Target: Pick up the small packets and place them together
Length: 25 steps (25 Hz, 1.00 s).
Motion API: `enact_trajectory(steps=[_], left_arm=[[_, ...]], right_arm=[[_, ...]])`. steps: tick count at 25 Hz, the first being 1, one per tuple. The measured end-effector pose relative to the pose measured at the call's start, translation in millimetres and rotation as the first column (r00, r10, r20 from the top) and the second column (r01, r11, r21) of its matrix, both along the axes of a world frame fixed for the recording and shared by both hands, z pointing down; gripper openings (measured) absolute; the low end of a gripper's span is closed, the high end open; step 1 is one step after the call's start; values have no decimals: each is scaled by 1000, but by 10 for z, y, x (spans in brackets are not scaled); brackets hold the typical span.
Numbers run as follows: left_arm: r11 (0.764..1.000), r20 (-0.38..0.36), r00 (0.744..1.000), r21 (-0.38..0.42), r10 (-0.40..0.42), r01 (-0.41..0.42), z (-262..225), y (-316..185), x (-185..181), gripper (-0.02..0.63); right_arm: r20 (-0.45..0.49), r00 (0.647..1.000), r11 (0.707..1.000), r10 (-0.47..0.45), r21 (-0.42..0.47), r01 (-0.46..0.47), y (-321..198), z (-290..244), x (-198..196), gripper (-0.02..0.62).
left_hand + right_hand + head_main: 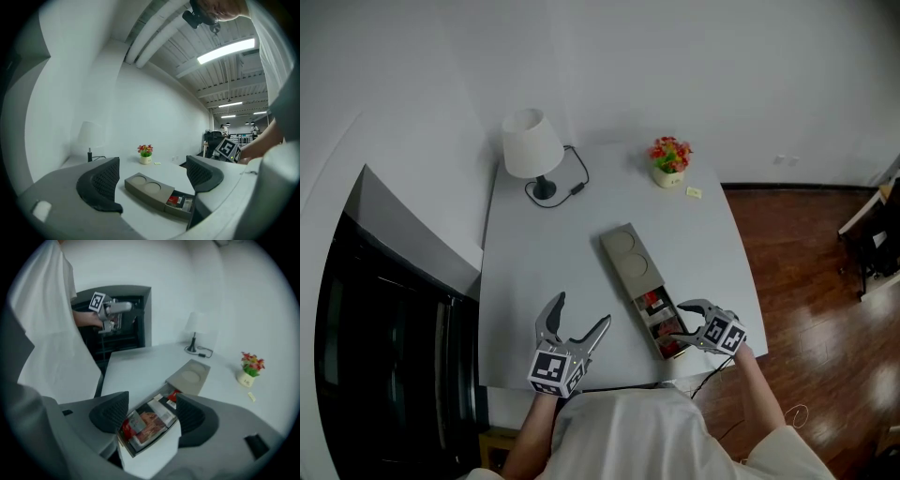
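One table (pixel 534 300). One lamp (pixel 532 145). One flower pot (pixel 669 164). One small tag (pixel 694 192) beside it. One long box (pixel 628 255) with two round recesses (pixel 622 242) and one open drawer (pixel 664 330). Packets (pixel 147 420) in the drawer: at least four (overlapping, exact count unclear). Two grippers: left gripper (pixel 583 309), right gripper (pixel 680 321).
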<state>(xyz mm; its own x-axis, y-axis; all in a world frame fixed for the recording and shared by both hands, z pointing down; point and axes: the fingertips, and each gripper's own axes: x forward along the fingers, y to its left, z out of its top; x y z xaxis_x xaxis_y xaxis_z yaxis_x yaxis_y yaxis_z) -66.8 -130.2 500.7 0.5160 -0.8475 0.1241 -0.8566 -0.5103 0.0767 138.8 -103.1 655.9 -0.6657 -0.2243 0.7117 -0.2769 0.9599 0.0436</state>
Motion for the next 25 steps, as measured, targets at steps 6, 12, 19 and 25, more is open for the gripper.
enact_trajectory(steps=[6, 12, 19, 25], left_arm=[[1000, 15, 1000, -9, -13, 13, 15, 75, -40, 442], [999, 19, 999, -19, -47, 47, 51, 160, -136, 442], [997, 18, 997, -39, -72, 73, 120, 246, -216, 442], [995, 38, 996, -39, -86, 87, 144, 276, -256, 442]], right_arm=[[-206, 954, 968, -218, -172, 184, 111, 573, -31, 204], [-342, 836, 893, -429, -302, 335, 362, 847, -36, 203], [-452, 740, 867, -498, -251, 430, 473, 1198, -33, 204], [-498, 746, 884, -442, -100, 457, 409, 1205, -100, 150]])
